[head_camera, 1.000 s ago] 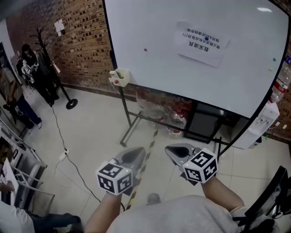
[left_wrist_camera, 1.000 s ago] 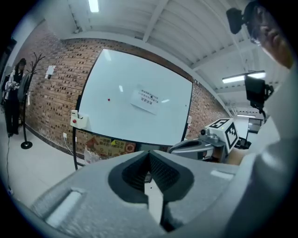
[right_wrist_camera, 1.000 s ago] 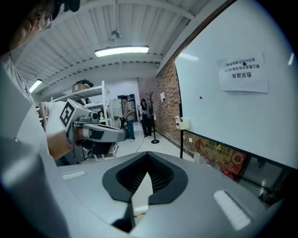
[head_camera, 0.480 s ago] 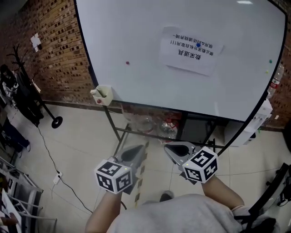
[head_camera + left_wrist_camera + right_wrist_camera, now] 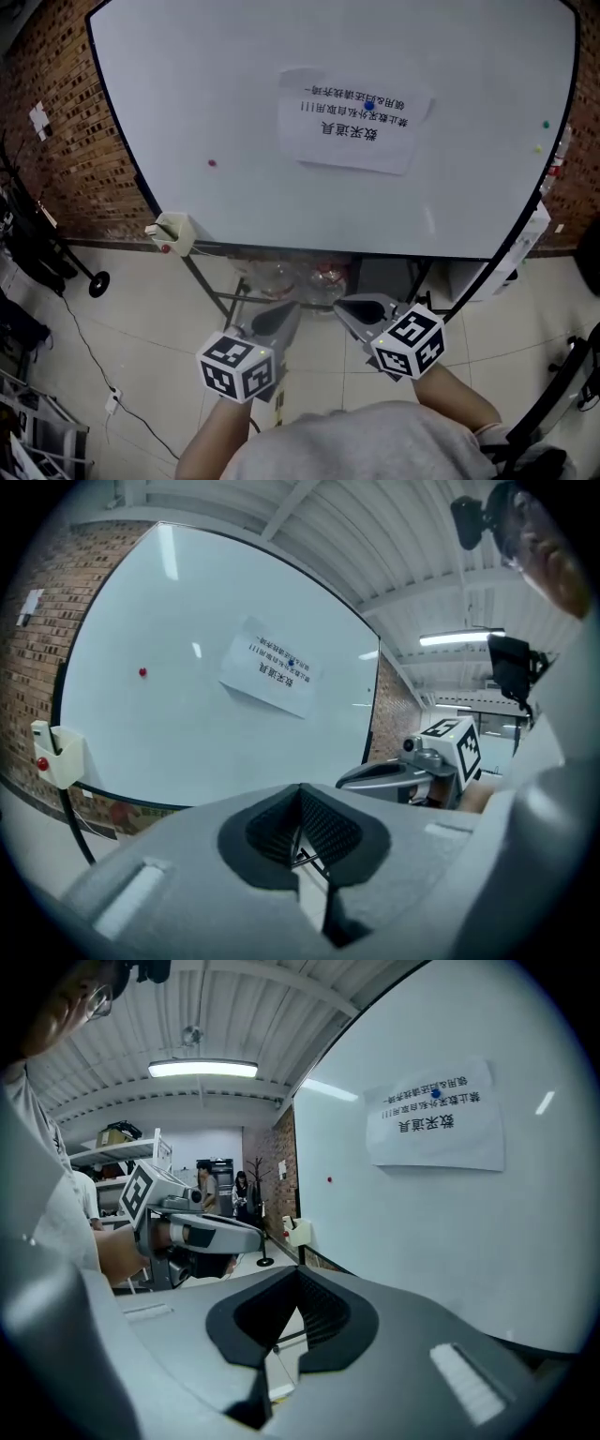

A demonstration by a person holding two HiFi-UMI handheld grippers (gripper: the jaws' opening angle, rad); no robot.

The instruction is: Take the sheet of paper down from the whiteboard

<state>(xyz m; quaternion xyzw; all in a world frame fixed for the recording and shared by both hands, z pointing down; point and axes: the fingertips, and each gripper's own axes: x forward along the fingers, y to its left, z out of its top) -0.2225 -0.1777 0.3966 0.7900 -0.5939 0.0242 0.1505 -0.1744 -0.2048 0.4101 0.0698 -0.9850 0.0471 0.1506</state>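
A white sheet of paper [image 5: 352, 119] with printed lines hangs on the whiteboard [image 5: 234, 84], pinned near its top by a blue magnet [image 5: 368, 106]. It also shows in the left gripper view as the paper [image 5: 272, 666] and in the right gripper view as the paper [image 5: 436, 1115]. My left gripper [image 5: 277, 319] and right gripper [image 5: 361, 309] are side by side, low in front of the board and well short of the sheet. Both are shut and hold nothing. The left gripper's jaws [image 5: 300, 832] meet; so do the right gripper's [image 5: 295, 1321].
A red magnet [image 5: 212, 163] and small magnets at the right edge [image 5: 542, 125] sit on the board. A white holder [image 5: 173, 232] hangs at the board's lower left. Bottles [image 5: 300, 278] lie under the stand. A white cabinet [image 5: 523, 242] stands at the right, a brick wall [image 5: 56, 150] at the left.
Both grippers and the head have come closer to the whiteboard. The board now fills more of the view, and the sheet sits further left and larger. Both jaws stay shut.
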